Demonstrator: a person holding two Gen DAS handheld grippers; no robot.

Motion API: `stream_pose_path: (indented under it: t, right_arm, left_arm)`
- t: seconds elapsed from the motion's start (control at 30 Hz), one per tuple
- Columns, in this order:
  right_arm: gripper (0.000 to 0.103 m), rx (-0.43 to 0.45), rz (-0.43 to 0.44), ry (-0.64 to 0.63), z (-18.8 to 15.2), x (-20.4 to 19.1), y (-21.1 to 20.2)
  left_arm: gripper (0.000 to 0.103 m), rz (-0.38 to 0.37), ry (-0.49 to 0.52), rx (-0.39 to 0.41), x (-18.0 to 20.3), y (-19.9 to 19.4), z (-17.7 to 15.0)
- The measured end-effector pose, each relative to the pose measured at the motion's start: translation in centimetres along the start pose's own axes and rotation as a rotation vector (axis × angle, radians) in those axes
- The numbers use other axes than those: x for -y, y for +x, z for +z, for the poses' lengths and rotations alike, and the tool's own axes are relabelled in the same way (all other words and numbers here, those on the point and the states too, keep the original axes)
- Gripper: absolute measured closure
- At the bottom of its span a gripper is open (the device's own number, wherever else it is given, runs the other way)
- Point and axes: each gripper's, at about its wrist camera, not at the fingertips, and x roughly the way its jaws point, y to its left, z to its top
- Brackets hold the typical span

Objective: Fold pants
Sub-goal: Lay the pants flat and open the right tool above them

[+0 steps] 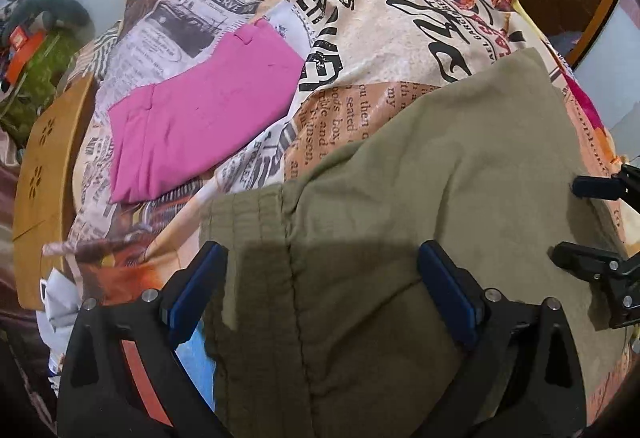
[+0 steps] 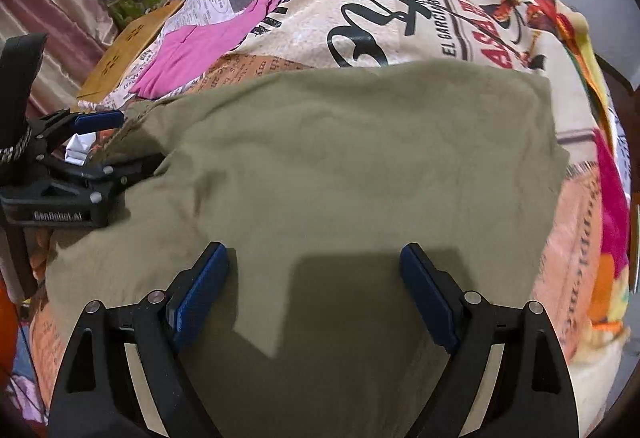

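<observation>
Olive pants (image 2: 340, 166), soft, creased rectangle under left gripper (image 1: 322, 262) and right gripper (image 2: 314, 262), both spread.

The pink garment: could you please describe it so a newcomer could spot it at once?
Start at the bed covered by the newspaper-print sheet. Beyond the large olive pants, toward the wooden board, lies the pink garment, folded flat and the only solid bright pink rectangle there.
</observation>
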Motion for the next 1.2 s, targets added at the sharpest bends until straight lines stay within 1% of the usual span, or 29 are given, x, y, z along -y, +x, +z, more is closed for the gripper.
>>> stream_pose_path:
  t: [0.17,0.27,0.4,0.63,0.83,1.03,1.2]
  right_arm:
    - [0.017,0.021,-0.008,0.031,-2.0,0.1,-1.4]
    - [0.017,0.034,-0.025,0.059,-3.1,0.2,-2.1]
    - [0.017,0.043,-0.024,0.091,-4.4,0.4,-3.0]
    - [0.017,0.074,-0.053,0.124,-7.3,0.5,-4.7]
    - [0.017,0.099,-0.089,0.123,-9.5,0.2,-5.7]
    - [0.017,0.120,-0.148,0.064,-9.8,-0.7,-6.8]
    - [0.017,0.180,-0.147,0.038,-8.9,-1.9,-8.1]
  left_arm:
    - [0.005,0.010,-0.003,0.022,0.0,-1.8,-1.5]
    - [0.005,0.004,-0.013,0.022,-0.1,-2.5,-2.5]
    - [0.005,0.013,-0.024,0.036,-0.4,-3.7,-3.9]
    - [0.004,0.055,-0.025,0.058,-0.9,-5.6,-6.5]
    - [0.003,0.076,-0.037,0.067,-1.0,-6.4,-8.2]
    - [0.003,0.083,-0.066,0.081,-1.2,-7.5,-8.7]
    - [0.003,0.102,-0.069,0.126,-1.3,-9.5,-9.0]
